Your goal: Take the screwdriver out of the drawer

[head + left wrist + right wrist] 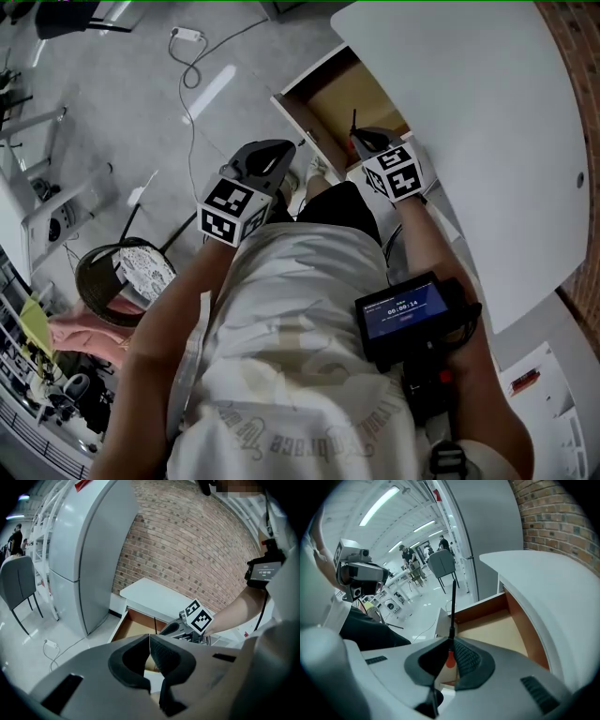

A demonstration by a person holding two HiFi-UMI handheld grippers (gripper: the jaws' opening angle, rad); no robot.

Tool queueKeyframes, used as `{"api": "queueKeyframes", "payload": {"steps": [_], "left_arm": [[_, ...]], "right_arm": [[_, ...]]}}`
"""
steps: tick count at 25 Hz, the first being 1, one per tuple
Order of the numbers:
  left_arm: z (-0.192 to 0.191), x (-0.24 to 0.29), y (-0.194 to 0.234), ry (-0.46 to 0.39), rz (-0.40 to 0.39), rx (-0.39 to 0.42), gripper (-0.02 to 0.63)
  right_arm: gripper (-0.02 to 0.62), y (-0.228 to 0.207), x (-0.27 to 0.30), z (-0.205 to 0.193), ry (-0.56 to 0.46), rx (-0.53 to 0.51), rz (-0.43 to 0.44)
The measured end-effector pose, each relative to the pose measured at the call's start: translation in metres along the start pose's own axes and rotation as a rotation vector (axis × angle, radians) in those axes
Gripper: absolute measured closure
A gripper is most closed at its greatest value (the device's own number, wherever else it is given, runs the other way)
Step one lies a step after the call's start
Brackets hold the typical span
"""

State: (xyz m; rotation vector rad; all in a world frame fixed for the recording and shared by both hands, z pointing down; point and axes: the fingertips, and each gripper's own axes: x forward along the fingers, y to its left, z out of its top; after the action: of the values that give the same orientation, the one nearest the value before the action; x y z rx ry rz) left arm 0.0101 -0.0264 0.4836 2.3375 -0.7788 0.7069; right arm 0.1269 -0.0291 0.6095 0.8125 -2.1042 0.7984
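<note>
The drawer (302,120) stands pulled open under the white tabletop (469,122), its light wood bottom (494,630) bare. My right gripper (451,649) is shut on the screwdriver (452,611): the red handle sits between the pads and the black shaft points up, above the drawer's near end. From the head view the shaft (353,122) rises from the right gripper (364,142) at the drawer's edge. My left gripper (150,641) is shut with nothing in it, held left of the drawer (133,625); it appears in the head view (275,157) too.
A tall grey cabinet (89,550) stands left of the table against a brick wall (197,541). A white cable (192,66) lies on the floor beyond the drawer. A round stool (122,272) is at my left, and a grey chair (18,583) farther off.
</note>
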Motion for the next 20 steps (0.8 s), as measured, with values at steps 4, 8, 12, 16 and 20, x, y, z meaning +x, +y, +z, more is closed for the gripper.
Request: {"api": "queueKeyframes", "payload": {"steps": [4, 8, 12, 16, 20], "left_arm": [[0.002, 0.000, 0.002, -0.006, -0.002, 0.015, 0.584], [0.006, 0.000, 0.008, -0.023, 0.003, 0.016, 0.584], [0.005, -0.001, 0.014, -0.025, 0.003, 0.018, 0.584], [0.009, -0.008, 0.009, -0.030, -0.008, 0.041, 0.584], [0.020, -0.019, 0.002, -0.040, -0.022, 0.061, 0.584]], "right_arm": [[0.549, 0.005, -0.005, 0.008, -0.035, 0.005, -0.007], [0.549, 0.009, -0.011, 0.015, -0.070, 0.004, -0.011], [0.549, 0.013, -0.020, 0.024, -0.101, -0.002, -0.017], [0.549, 0.020, -0.044, 0.036, -0.146, -0.016, -0.036], [0.549, 0.033, -0.074, 0.056, -0.205, -0.036, -0.046]]}}
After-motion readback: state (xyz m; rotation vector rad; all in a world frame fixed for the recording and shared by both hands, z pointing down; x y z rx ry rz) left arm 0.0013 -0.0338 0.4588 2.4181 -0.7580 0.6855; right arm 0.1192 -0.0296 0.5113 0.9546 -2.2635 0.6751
